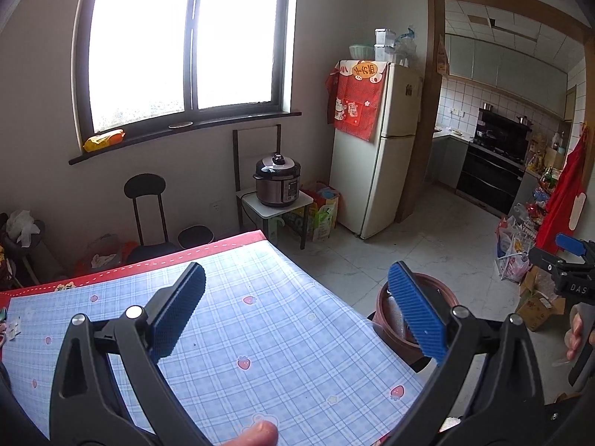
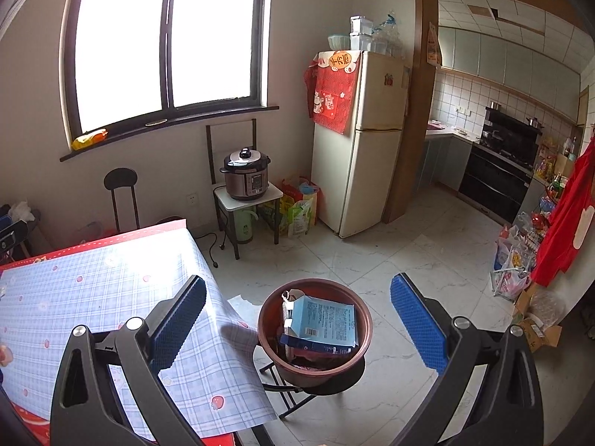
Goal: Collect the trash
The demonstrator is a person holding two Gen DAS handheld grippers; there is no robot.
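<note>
A brown round bin (image 2: 316,356) stands on a black stool beside the table's right edge. Inside it lie a light blue carton (image 2: 327,317) and other packaging. My right gripper (image 2: 297,319) is open and empty, held above the bin and the table corner. My left gripper (image 1: 297,310) is open and empty above the blue checked tablecloth (image 1: 260,334). The bin's rim (image 1: 386,319) shows behind the left gripper's right finger. The right gripper's body (image 1: 569,271) shows at the right edge of the left wrist view. A small scrap (image 1: 13,329) lies at the table's far left edge.
A cream fridge (image 2: 357,141) stands by the kitchen doorway. A pressure cooker (image 2: 245,174) sits on a small side table under the window. A black chair (image 1: 145,212) stands at the table's far side. Bags and boxes (image 2: 520,278) line the right wall.
</note>
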